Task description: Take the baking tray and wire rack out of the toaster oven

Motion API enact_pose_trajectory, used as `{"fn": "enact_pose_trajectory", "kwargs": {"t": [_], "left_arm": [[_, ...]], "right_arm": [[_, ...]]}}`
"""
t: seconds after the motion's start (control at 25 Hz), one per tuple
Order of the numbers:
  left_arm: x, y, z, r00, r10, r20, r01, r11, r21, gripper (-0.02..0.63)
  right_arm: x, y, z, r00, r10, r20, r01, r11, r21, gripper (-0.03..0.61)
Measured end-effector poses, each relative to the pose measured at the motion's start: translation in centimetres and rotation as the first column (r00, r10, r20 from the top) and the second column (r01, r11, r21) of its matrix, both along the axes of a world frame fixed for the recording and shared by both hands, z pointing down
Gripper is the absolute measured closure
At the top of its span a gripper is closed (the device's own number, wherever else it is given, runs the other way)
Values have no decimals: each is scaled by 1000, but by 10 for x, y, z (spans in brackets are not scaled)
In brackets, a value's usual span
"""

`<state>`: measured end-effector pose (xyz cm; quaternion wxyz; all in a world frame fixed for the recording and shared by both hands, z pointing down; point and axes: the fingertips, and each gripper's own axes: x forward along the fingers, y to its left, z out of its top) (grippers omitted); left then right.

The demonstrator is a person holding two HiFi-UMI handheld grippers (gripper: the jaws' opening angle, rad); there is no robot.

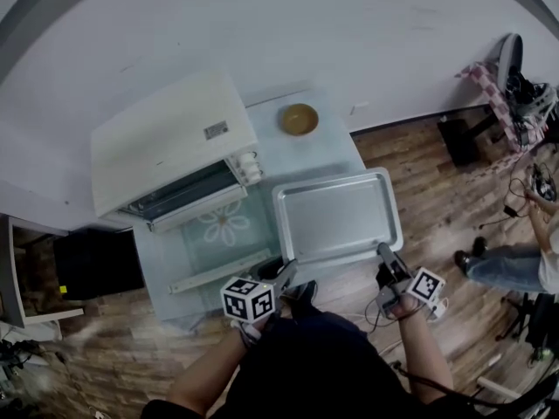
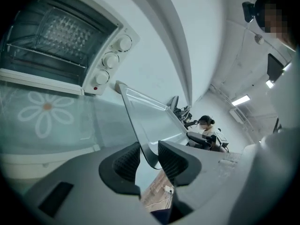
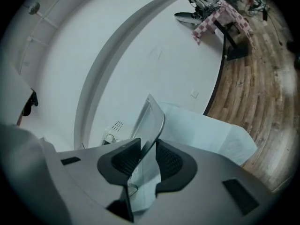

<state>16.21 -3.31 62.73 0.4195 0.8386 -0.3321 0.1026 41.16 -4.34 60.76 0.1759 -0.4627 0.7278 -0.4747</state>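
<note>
The silver baking tray (image 1: 336, 216) is outside the oven, roughly level over the table's front right part. My left gripper (image 1: 286, 275) is shut on its near left corner, and my right gripper (image 1: 385, 254) is shut on its near right corner. In the left gripper view the tray's rim (image 2: 150, 121) runs between the pads of the left gripper (image 2: 149, 161). The right gripper view shows the tray (image 3: 152, 118) edge-on in the right gripper (image 3: 147, 161). The white toaster oven (image 1: 170, 138) stands open, its glass door (image 1: 218, 230) folded down. The wire rack (image 2: 51, 32) sits inside.
A table (image 1: 336, 151) under a pale blue cloth holds the oven and a small yellow-brown bowl (image 1: 299, 119) at the back. A person (image 1: 524, 260) sits on the wooden floor at right. Dark shelving (image 1: 52, 273) stands left of the table.
</note>
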Motion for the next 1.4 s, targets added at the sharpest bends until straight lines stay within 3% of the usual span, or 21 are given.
{"fn": "enact_pose_trajectory", "kwargs": {"t": [0.08, 0.16, 0.28, 0.44, 0.8, 0.96, 1.2, 1.32, 1.4], "left_arm": [[14, -2, 9, 1000, -3, 6, 3, 1000, -13, 494], [24, -2, 18, 1000, -9, 14, 10, 999, -33, 492], [29, -1, 35, 998, -33, 47, 36, 997, -69, 489], [30, 3, 53, 994, -65, 89, 74, 992, -98, 486], [14, 5, 79, 985, -139, 98, 156, 968, -195, 482], [9, 7, 85, 982, -160, 99, 180, 953, -242, 489], [-2, 16, 82, 979, -174, 104, 195, 948, -253, 489], [-6, 23, 74, 982, -168, 92, 186, 947, -262, 488], [-9, 28, 65, 984, -166, 64, 177, 946, -270, 488]], "right_arm": [[23, 2, 21, 1000, 24, -13, -25, 998, -66, 474], [50, 13, 51, 994, 72, -86, -89, 973, -213, 471], [40, -7, 53, 998, -28, -47, 21, 990, -141, 469], [46, -6, 95, 999, 32, -24, -38, 934, -356, 469], [20, -23, 105, 999, -42, -35, 25, 916, -400, 464], [15, -24, 108, 997, -46, -59, 17, 912, -409, 469], [15, -27, 109, 993, -40, -112, -10, 911, -411, 457], [13, -28, 111, 975, -93, -203, 4, 916, -402, 402], [11, -28, 110, 931, -158, -328, 16, 918, -397, 362]]}}
